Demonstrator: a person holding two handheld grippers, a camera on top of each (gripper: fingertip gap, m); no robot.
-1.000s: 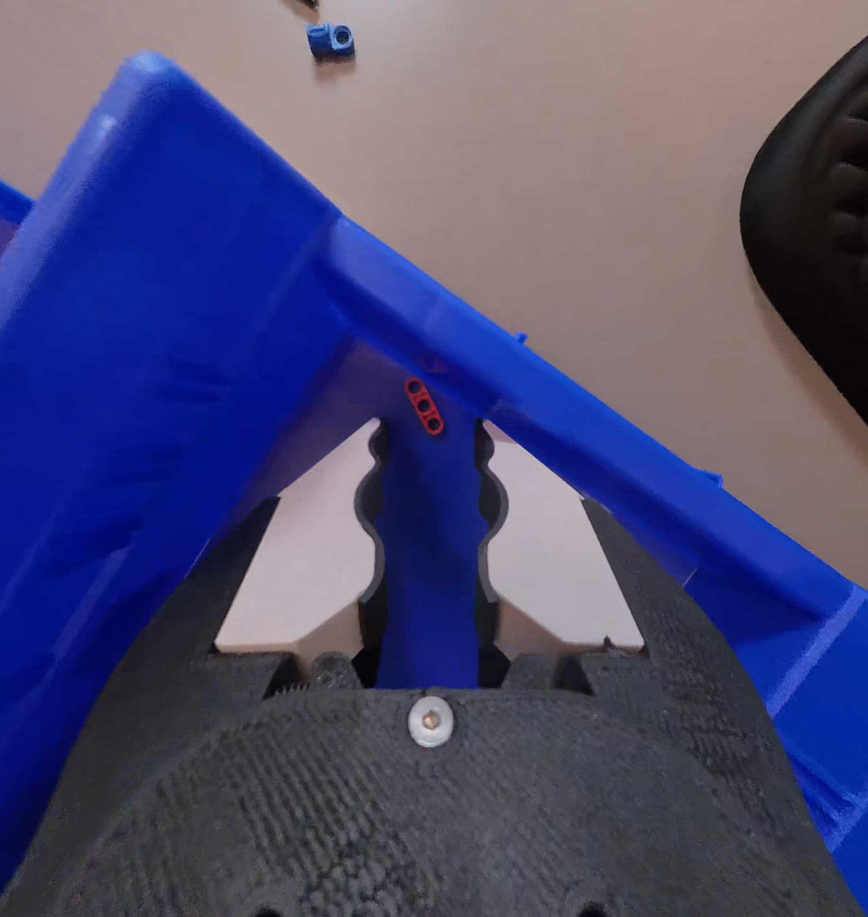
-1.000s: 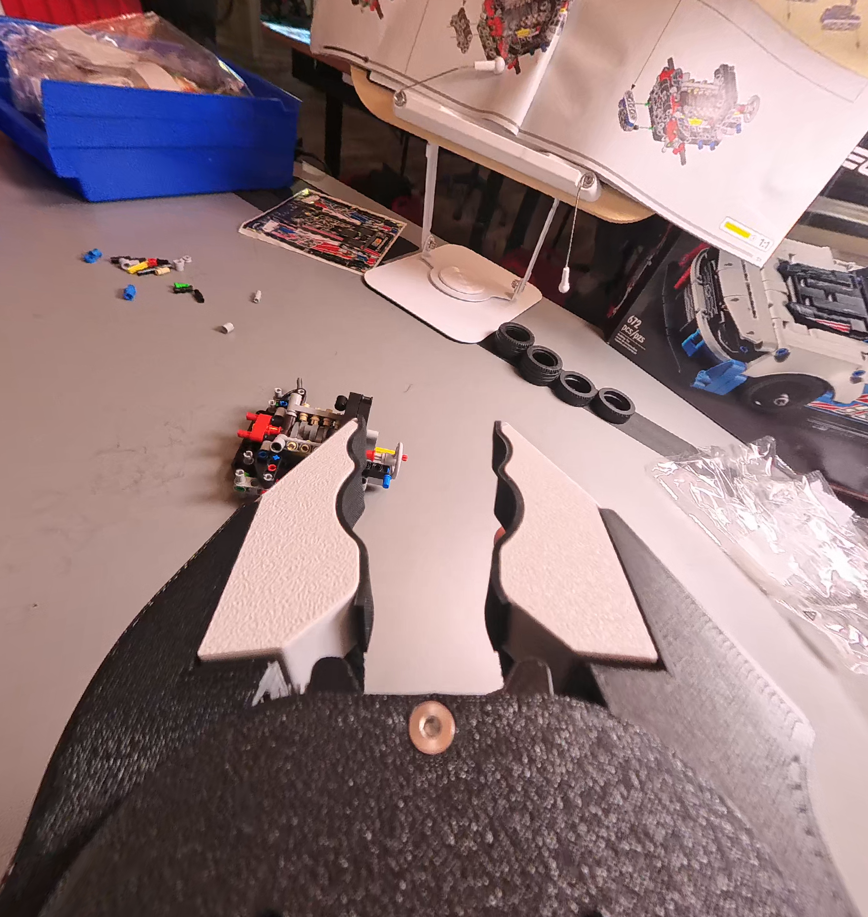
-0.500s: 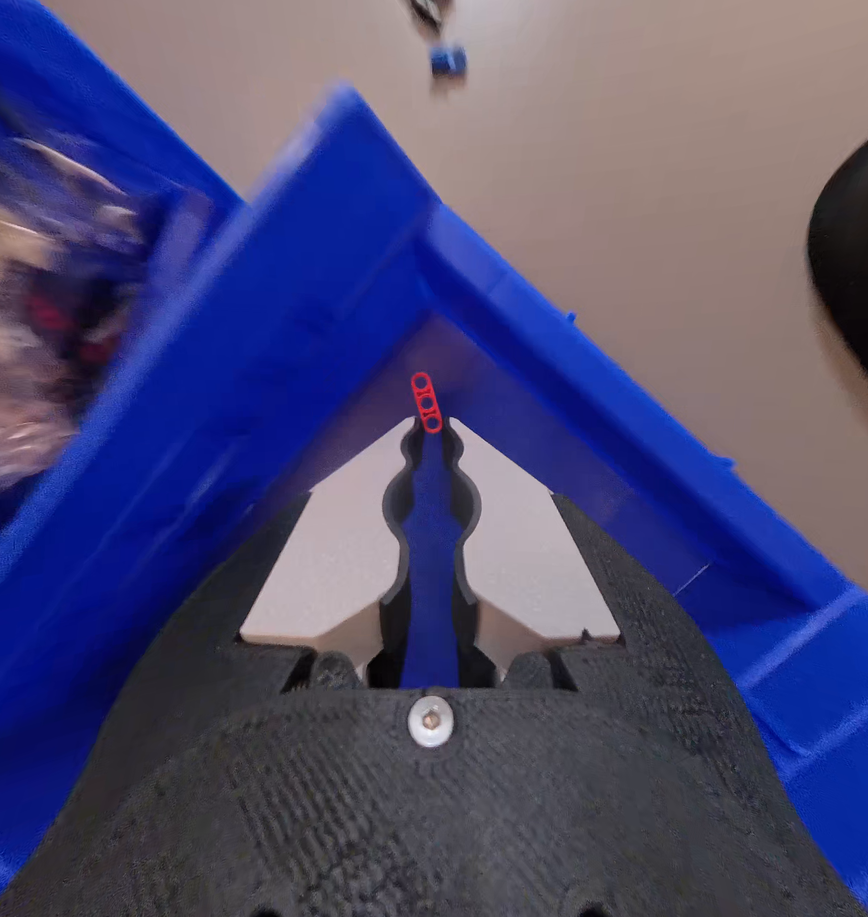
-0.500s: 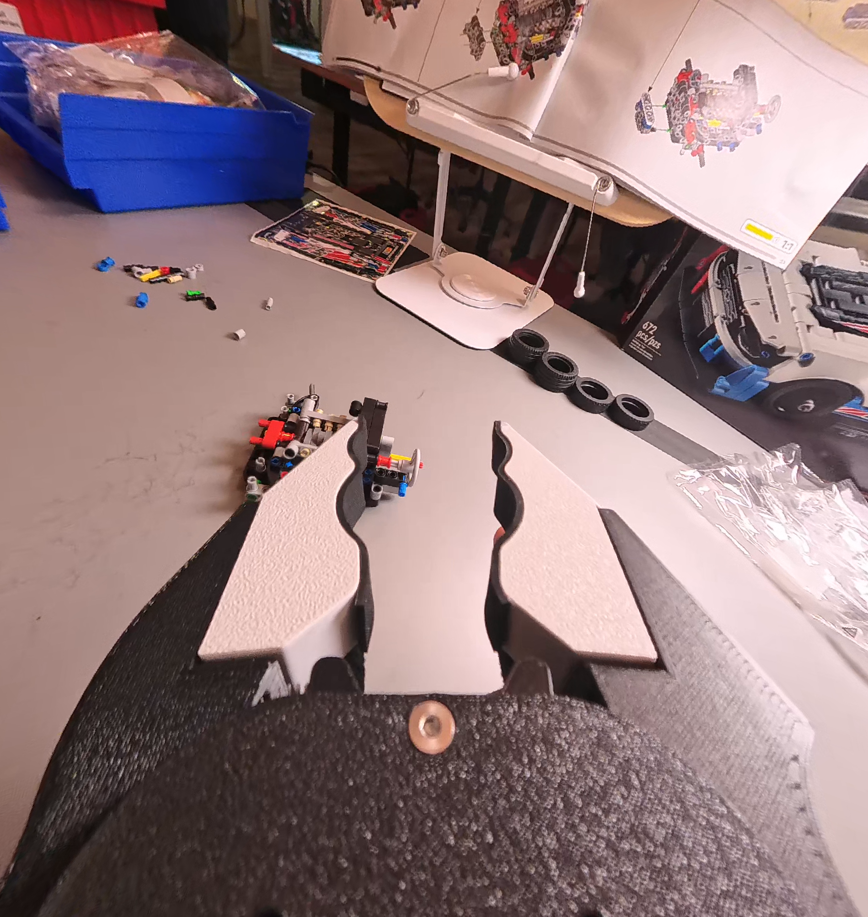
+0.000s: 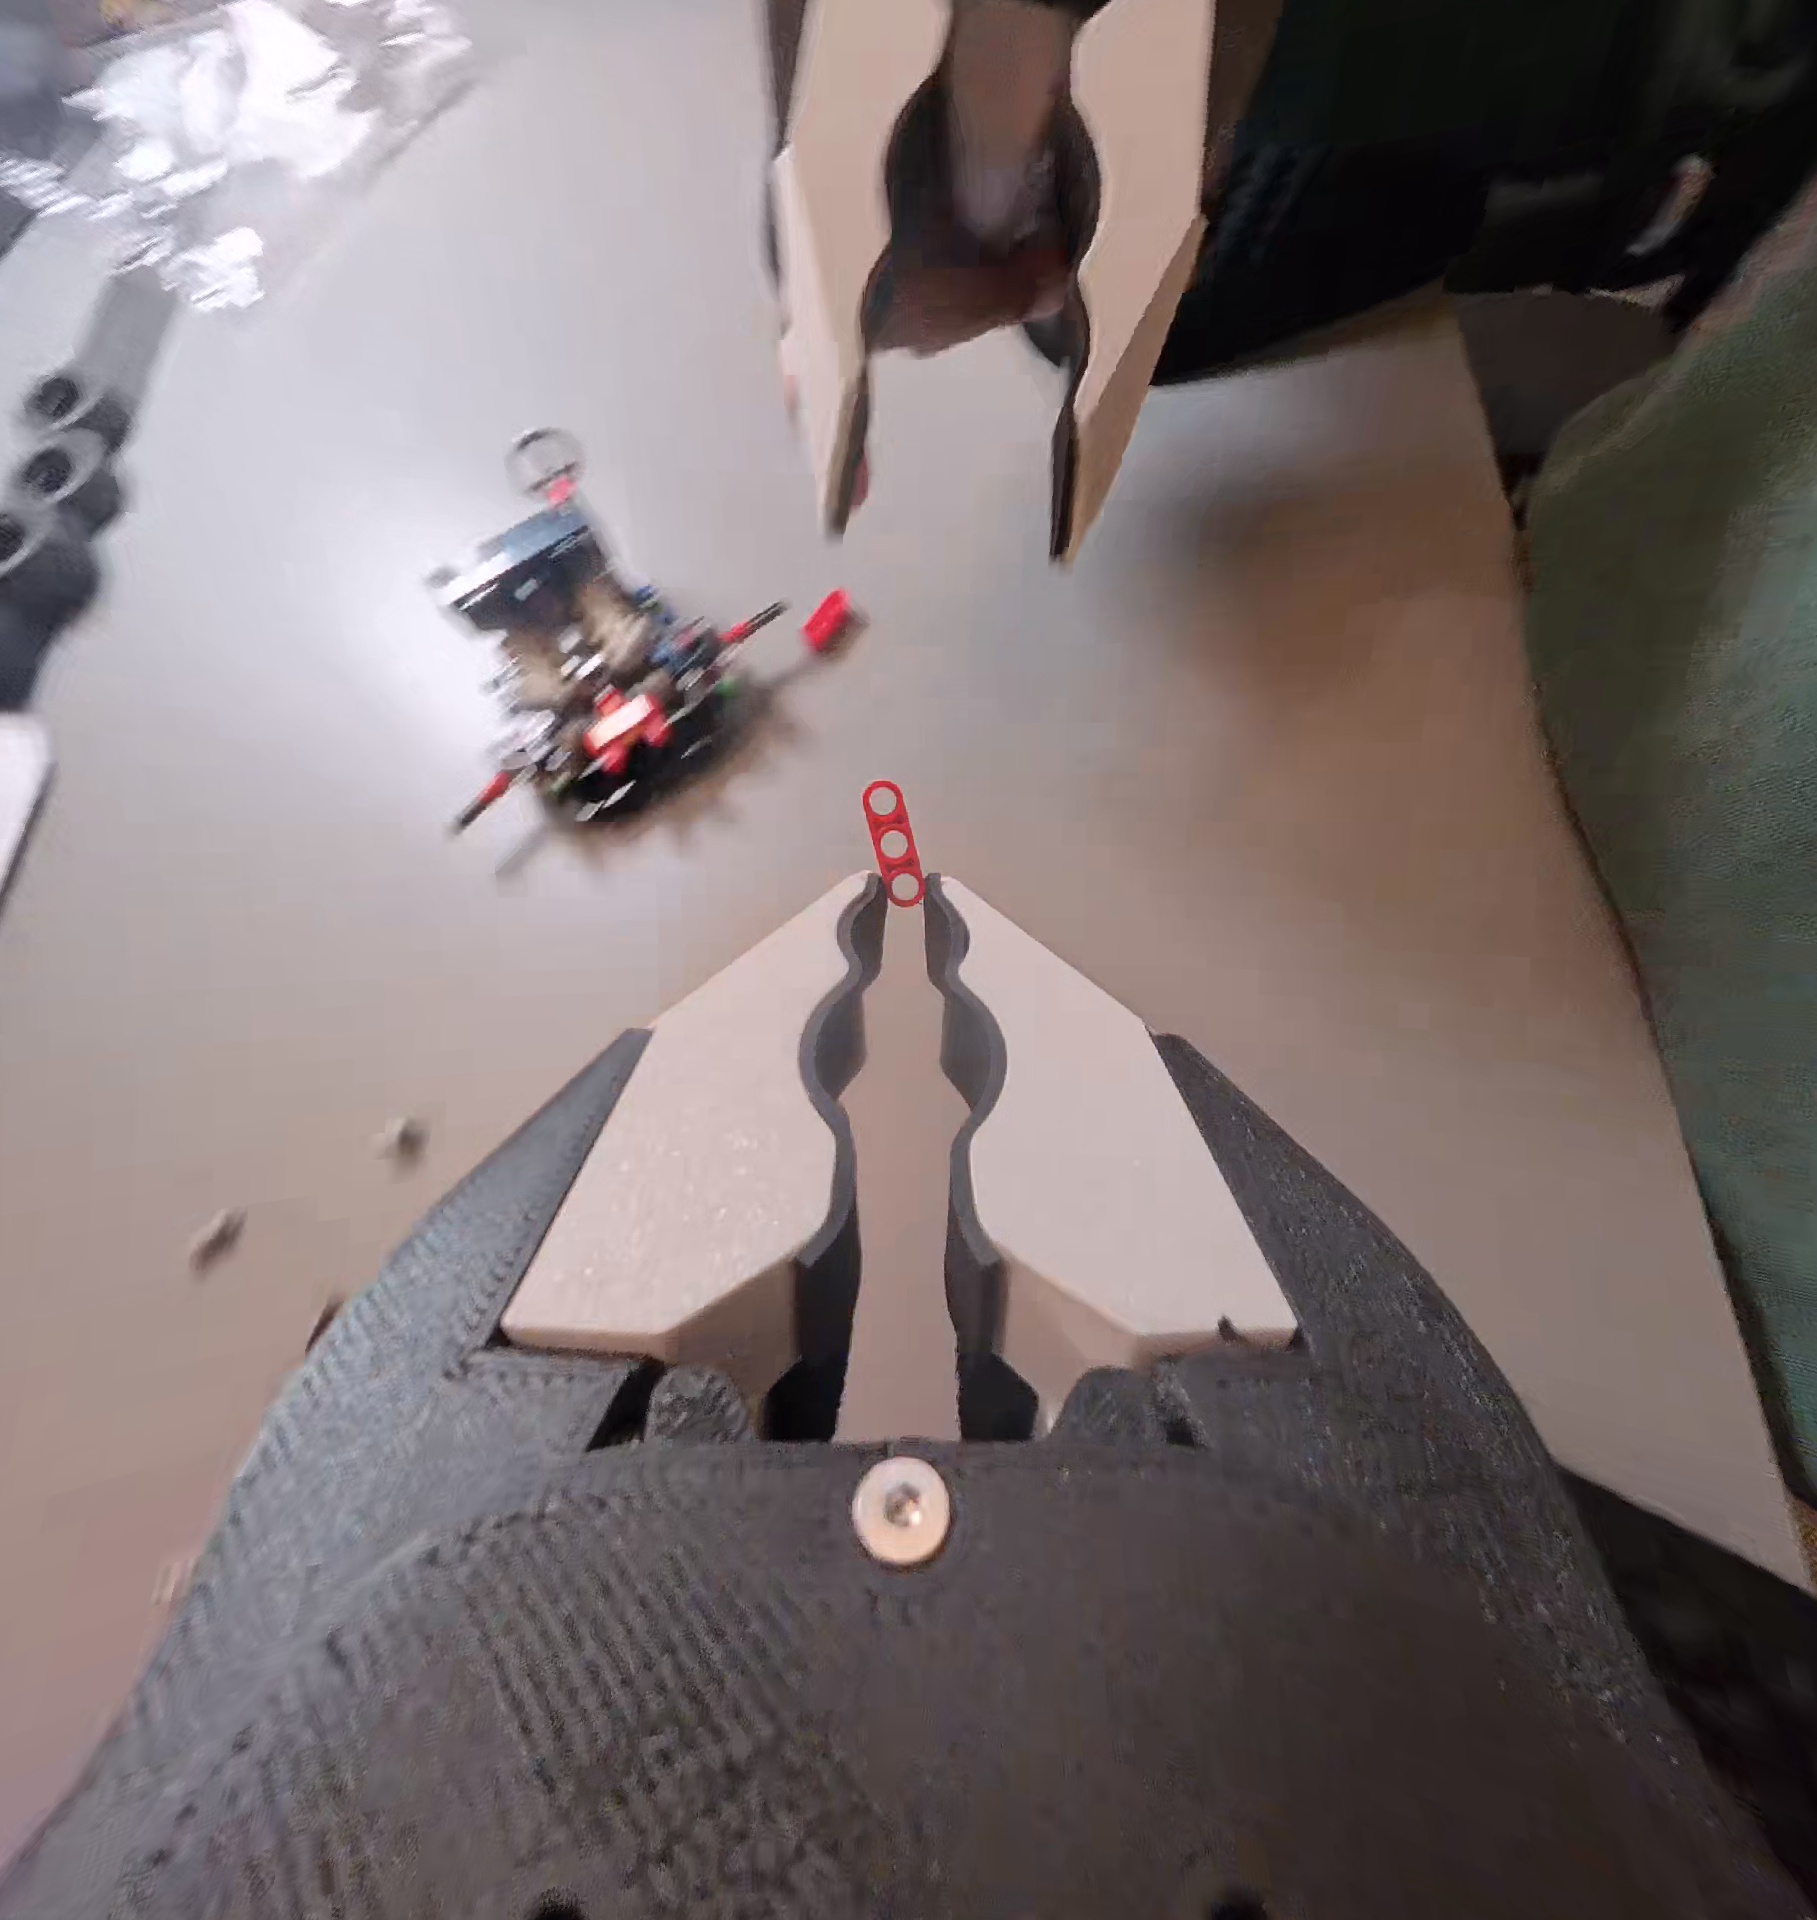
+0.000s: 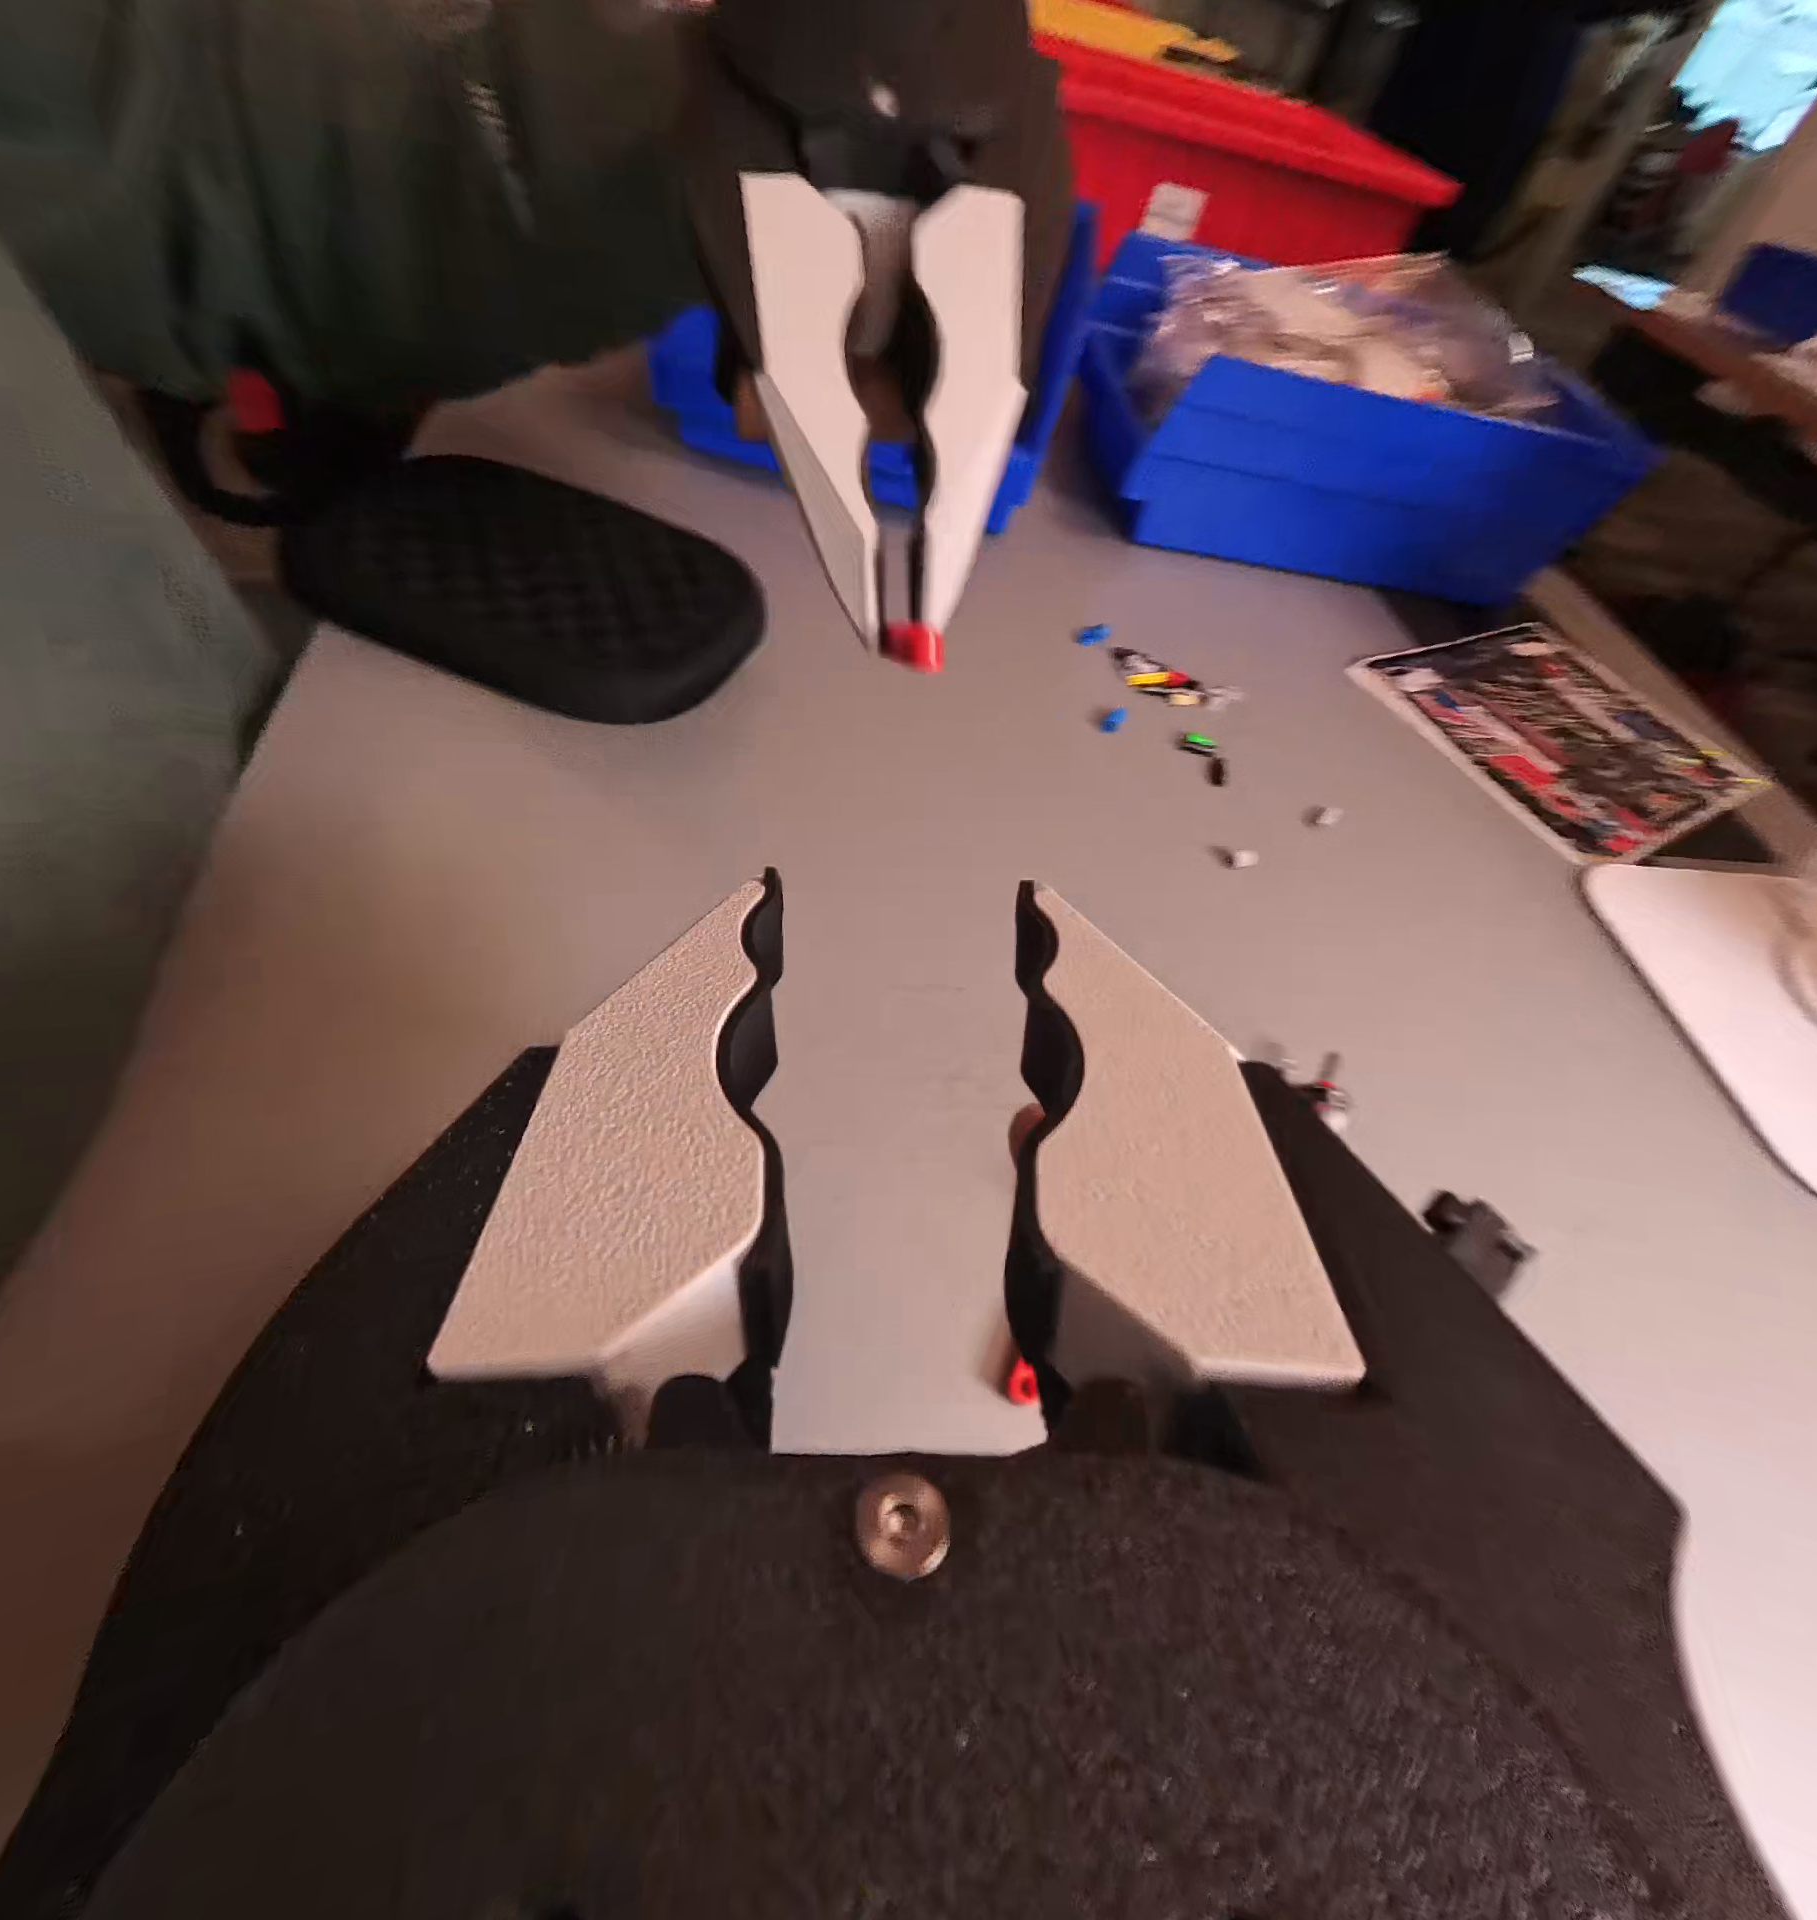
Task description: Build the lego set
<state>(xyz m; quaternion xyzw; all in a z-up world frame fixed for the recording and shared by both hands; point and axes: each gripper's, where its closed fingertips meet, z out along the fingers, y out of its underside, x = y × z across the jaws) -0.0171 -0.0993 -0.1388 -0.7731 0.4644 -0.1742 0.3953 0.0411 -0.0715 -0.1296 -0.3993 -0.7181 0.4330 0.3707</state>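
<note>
The left gripper (image 5: 904, 883) pinches a small red beam (image 5: 896, 844) by one end above the table (image 5: 1247, 831); the right gripper (image 6: 896, 883) gapes empty. Such a thin hold could let the beam twist or drop near the half-built model (image 5: 592, 665).

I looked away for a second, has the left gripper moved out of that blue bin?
Yes. The left gripper, shut on the red beam, now hangs over open table near the lego assembly, no blue bin around it.

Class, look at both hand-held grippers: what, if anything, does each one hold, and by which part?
The left hand-held gripper pinches a small red three-hole beam by its near end hole; the other two holes stick out. The right hand-held gripper is open and holds nothing.
</note>
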